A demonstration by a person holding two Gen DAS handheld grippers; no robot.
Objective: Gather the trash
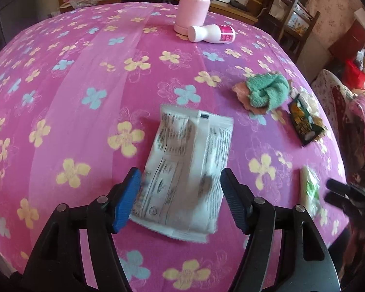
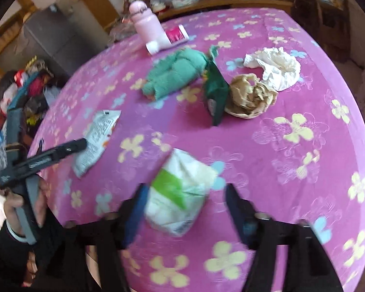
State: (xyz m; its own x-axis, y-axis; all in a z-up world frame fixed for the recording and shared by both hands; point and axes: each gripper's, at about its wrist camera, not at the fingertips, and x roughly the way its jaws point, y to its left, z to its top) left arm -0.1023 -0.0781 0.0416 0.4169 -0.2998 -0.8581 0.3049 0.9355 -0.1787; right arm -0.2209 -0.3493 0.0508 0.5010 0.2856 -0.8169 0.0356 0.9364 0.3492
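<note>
A flat white printed wrapper lies on the pink flowered tablecloth. My left gripper is open, its blue fingers on either side of the wrapper's near end. A white and green crumpled packet lies between the open fingers of my right gripper. That packet also shows in the left wrist view. A dark green snack wrapper, a brown crumpled paper and a white crumpled tissue lie farther back.
A pink flask stands at the far edge with a small white bottle lying beside it. A green rolled cloth lies right of centre. Shelves, chairs and clutter surround the table.
</note>
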